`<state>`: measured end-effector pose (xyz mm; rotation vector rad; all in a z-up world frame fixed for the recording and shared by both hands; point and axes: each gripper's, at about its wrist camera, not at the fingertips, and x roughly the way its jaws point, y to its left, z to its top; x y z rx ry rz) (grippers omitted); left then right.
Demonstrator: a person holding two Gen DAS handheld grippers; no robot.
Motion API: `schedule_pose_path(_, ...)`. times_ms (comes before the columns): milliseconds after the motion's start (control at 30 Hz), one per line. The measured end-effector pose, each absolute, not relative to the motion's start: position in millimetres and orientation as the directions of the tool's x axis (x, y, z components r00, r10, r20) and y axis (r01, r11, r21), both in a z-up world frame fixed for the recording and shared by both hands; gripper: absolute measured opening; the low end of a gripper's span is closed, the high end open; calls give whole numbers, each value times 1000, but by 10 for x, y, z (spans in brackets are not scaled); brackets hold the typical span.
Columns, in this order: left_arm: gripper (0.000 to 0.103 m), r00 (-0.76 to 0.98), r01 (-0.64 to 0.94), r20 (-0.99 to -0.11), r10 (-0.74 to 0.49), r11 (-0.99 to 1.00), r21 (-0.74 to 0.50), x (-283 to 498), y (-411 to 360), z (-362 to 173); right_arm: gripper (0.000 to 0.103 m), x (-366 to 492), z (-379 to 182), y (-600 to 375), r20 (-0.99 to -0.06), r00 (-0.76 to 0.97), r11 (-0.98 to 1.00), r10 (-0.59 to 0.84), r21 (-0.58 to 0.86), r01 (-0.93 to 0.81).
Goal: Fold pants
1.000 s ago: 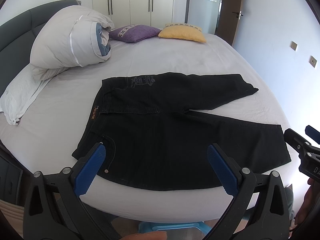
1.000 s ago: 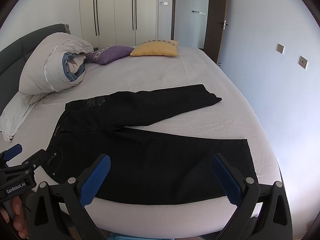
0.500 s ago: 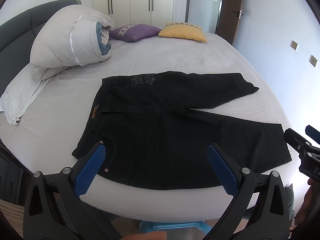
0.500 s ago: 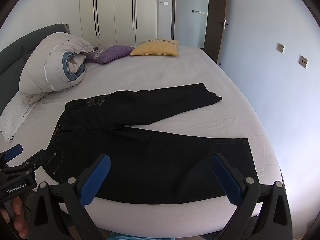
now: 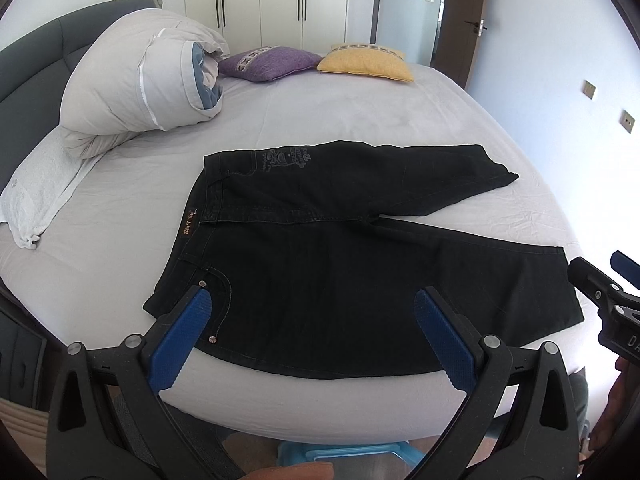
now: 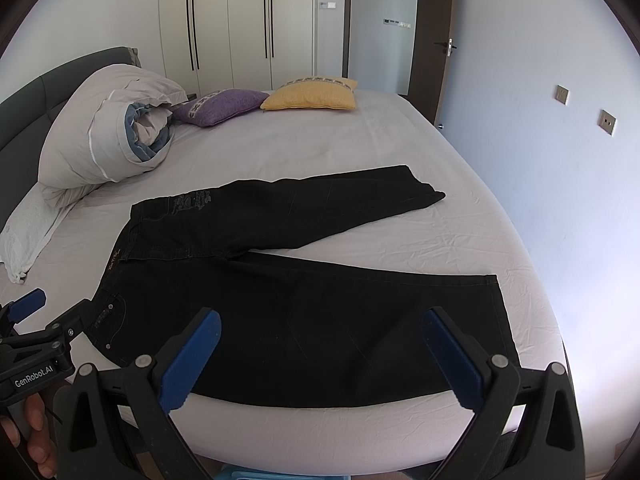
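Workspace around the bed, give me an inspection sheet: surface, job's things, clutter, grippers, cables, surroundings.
Surface: bed with a lightly wrinkled pale sheet.
Job's things: black pants spread flat, legs splayed apart, unfolded.
Clutter: rolled duvet, white towel, purple cushion, yellow cushion.
Grippers: left gripper and right gripper at the near edge, jaws wide, holding nothing.
Cables: nothing seen.
Surroundings: white wardrobe, open door, wall sockets.

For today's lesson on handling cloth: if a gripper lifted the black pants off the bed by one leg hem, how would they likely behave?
The black pants lie flat and follow the bed, so they would probably hang floppy. The cloth looks like thick denim with seams and rivets, so likely heavyish. The rest would probably drag across the sheet rather than slide freely.
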<state>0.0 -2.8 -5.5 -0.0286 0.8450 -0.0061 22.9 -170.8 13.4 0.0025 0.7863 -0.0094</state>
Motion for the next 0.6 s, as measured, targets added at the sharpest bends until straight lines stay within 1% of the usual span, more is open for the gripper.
schedule_pose_path(600, 103, 663, -6, -749, -16, 1000, -27, -23, -36, -78, 103, 232, 112, -1715, -709, 705, 1000, -6, 1, 9)
